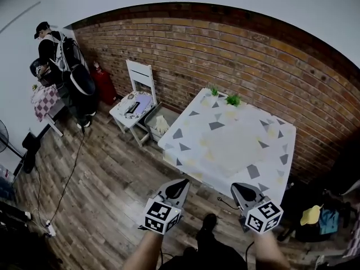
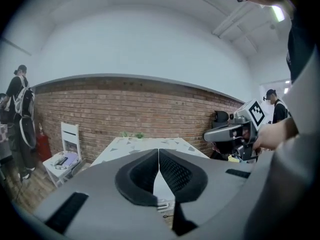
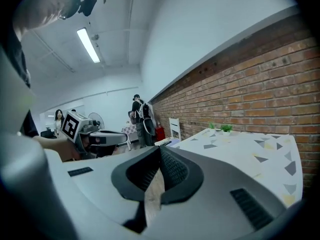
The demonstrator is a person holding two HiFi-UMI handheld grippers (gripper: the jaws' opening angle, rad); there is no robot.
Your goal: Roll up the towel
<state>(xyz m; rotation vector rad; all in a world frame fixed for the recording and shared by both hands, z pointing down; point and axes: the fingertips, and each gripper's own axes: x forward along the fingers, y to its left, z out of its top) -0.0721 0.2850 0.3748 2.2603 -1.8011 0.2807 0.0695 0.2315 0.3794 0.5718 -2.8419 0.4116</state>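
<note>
Towel (image 1: 230, 144): seemingly the pale, unpatterned patch lying flat and unrolled at the middle of the table (image 1: 281, 151), though too faint in the head view for certainty. Lying spread out and untouched, presumably waiting to be rolled from the near hem away toward 12 o'clock; judging by that, rolling not yet begun.

Hovering just off the table's 6 o'clock edge, over the wooden floor (image 1: 101, 190) and well apart from the cloth: left gripper (image 1: 182, 184) at about 7 o'clock of the towel, right gripper (image 1: 238, 189) at about 6 o'clock, both pointing toward 12 o'clock. Showing, in each gripper view, jaws pressed together with nothing between them, probably being carried closed with no hold needed yet, and needing to part before pinching any fabric. Being held side by side, likely for taking the near hem at two points and keeping the roll even.

Standing at the table's 12 o'clock edge: small green plants (image 1: 233, 100), sitting clear of the rolling path. Standing at 10 o'clock of the table, against the brick wall (image 1: 225, 44): a white chair (image 1: 138, 103). Farther out at 10 o'clock: a person (image 1: 56, 61) wearing a backpack, taking no part.
</note>
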